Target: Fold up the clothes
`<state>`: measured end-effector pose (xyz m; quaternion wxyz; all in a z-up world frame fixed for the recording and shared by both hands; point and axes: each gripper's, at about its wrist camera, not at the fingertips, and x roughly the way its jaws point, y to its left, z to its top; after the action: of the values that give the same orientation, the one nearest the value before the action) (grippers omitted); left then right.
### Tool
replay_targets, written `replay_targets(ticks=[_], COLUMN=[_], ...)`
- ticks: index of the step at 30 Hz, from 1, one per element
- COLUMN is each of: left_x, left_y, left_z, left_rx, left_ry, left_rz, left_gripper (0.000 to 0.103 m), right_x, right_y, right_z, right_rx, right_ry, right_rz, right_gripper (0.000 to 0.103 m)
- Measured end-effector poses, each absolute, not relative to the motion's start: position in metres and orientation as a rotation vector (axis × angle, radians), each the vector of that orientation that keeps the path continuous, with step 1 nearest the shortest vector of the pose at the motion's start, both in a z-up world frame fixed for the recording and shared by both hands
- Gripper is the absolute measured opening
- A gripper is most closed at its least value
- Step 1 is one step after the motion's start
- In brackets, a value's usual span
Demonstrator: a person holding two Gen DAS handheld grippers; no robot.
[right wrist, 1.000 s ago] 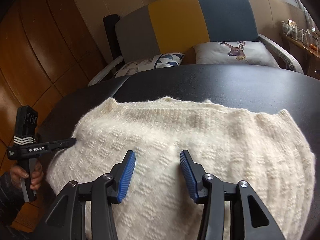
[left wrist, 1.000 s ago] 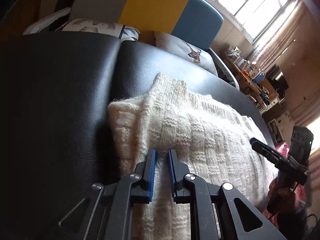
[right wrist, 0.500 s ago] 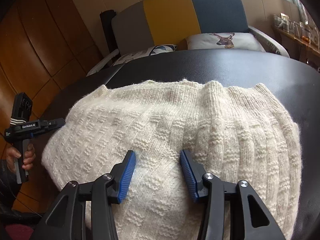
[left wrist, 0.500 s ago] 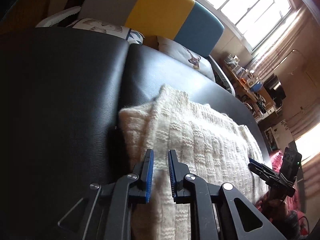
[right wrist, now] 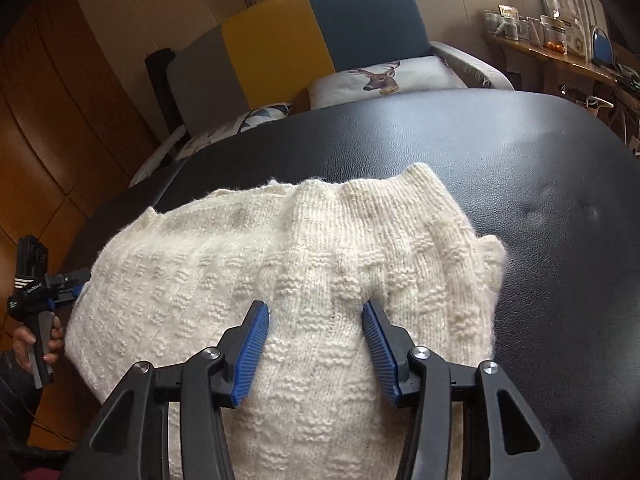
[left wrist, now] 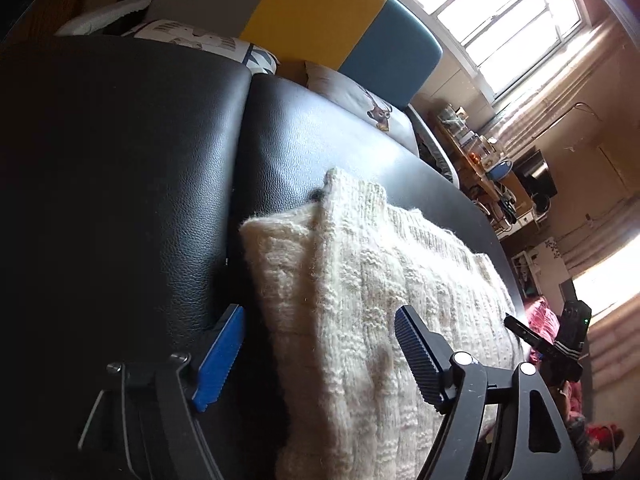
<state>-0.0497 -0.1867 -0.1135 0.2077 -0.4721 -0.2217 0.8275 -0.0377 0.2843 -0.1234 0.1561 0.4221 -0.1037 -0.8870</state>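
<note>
While both grippers gape, one sweater (right wrist: 280, 272) lies (folded).

L wrist cam sat low over the black table (left wrist: 120, 200), close above the left edge of the cream sweater (left wrist: 360, 300), and looked along its own jaws toward the tri-colour chair (left wrist: 320, 20) and window (left wrist: 500, 20), view tilted. R wrist cam rode higher near the front of the sweater (right wrist: 280, 260), facing straight across the table (right wrist: 520, 160) to the same chair (right wrist: 300, 40). Both views shared the sweater, table top, chair and deer cushion (right wrist: 380, 76). Each cam caught the other unit: right gripper (left wrist: 516, 327) at the L view's right edge, left gripper (right wrist: 74, 282) at the R view's left edge.
</note>
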Motion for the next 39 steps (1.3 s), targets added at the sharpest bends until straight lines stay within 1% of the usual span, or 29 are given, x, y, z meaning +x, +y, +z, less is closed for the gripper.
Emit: replay_targets(ticks=[2, 3, 4, 5, 6, 7, 9, 11, 12, 13, 14, 15, 16, 18, 19, 20, 21, 22, 23, 28, 31, 35, 36, 37, 39], left_x=[-0.052, -0.052, -0.052, -0.052, -0.052, -0.052, -0.053, -0.055, -0.056, -0.057, -0.058, -0.057, -0.057, -0.055, -0.054, -0.054, -0.055, -0.058, -0.061, -0.074, -0.084, -0.087, -0.087, -0.087, -0.084], left_y=[-0.185, -0.184, -0.183, -0.183, -0.182, -0.18, -0.179, -0.186, -0.189, -0.193, -0.197, -0.195, -0.19, -0.171, -0.161, -0.153, -0.146, -0.145, -0.146, -0.151, -0.157, -0.157, -0.157, -0.156, -0.153], left_z=[-0.118, -0.119, -0.118, -0.117, -0.117, -0.117, -0.118, -0.122, -0.125, -0.128, -0.13, -0.13, -0.128, -0.121, -0.117, -0.113, -0.112, -0.112, -0.113, -0.108, -0.102, -0.098, -0.099, -0.1, -0.103], left_rx=[-1.317, -1.314, -1.309, -1.302, -1.301, -1.304, -1.31, -1.322, -1.319, -1.31, -1.299, -1.292, -1.286, -1.279, -1.292, -1.311, -1.34, -1.359, -1.365, -1.371, -1.381, -1.392, -1.393, -1.393, -1.388], left_ry=[-0.639, -0.652, -0.666, -0.68, -0.686, -0.685, -0.7, -0.806, -0.867, -0.928, -0.989, -1.003, -0.982, -0.844, -0.754, -0.668, -0.615, -0.615, -0.635, -0.605, -0.585, -0.492, -0.47, -0.447, -0.402], left_rz=[2.285, 2.268, 2.244, 2.22, 2.205, 2.197, 2.176, 2.134, 2.114, 2.096, 2.076, 2.079, 2.098, 2.153, 2.187, 2.225, 2.228, 2.209, 2.193, 2.247, 2.289, 2.301, 2.302, 2.308, 2.324], left_gripper=[0.077, 0.077, 0.071, 0.061, 0.04, 0.037, 0.037, 0.037, 0.043, 0.054, 0.057, 0.063, 0.069, 0.074, 0.073, 0.07, 0.035, 0.028, 0.027, 0.025, 0.024, 0.024, 0.025, 0.03, 0.036], right_x=[-0.033, -0.032, -0.031, -0.03, -0.03, -0.03, -0.029, -0.029, -0.029, -0.028, -0.027, -0.027, -0.027, -0.028, -0.029, -0.029, -0.029, -0.028, -0.027, -0.023, -0.028, -0.039, -0.041, -0.043, -0.044], right_y=[0.281, 0.279, 0.276, 0.273, 0.27, 0.266, 0.259, 0.255, 0.255, 0.256, 0.257, 0.257, 0.257, 0.256, 0.256, 0.257, 0.259, 0.263, 0.267, 0.288, 0.295, 0.287, 0.285, 0.284, 0.286], right_z=[-0.125, -0.126, -0.127, -0.127, -0.127, -0.127, -0.127, -0.128, -0.128, -0.129, -0.129, -0.13, -0.13, -0.128, -0.126, -0.124, -0.121, -0.117, -0.112, -0.089, -0.083, -0.105, -0.117, -0.127, -0.131], right_rx=[1.169, 1.153, 1.141, 1.132, 1.125, 1.121, 1.119, 1.116, 1.113, 1.11, 1.106, 1.105, 1.109, 1.127, 1.146, 1.169, 1.189, 1.206, 1.216, 1.244, 1.259, 1.372, 1.426, 1.455, 1.445], right_ry=[-0.258, -0.233, -0.215, -0.2, -0.186, -0.165, -0.115, -0.084, -0.085, -0.093, -0.105, -0.114, -0.115, -0.103, -0.091, -0.079, -0.073, -0.072, -0.066, 0.03, 0.015, 0.079, 0.111, 0.14, 0.126], right_rz=[-2.561, -2.57, -2.573, -2.573, -2.574, -2.576, -2.585, -2.591, -2.591, -2.588, -2.584, -2.579, -2.574, -2.559, -2.54, -2.517, -2.494, -2.47, -2.452, -2.376, -2.285, -2.113, -2.07, -2.049, -2.055], right_gripper=[0.051, 0.053, 0.058, 0.06, 0.065, 0.068, 0.071, 0.072, 0.072, 0.072, 0.072, 0.072, 0.072, 0.072, 0.072, 0.072, 0.072, 0.072, 0.072, 0.072, 0.072, 0.071, 0.071, 0.071, 0.071])
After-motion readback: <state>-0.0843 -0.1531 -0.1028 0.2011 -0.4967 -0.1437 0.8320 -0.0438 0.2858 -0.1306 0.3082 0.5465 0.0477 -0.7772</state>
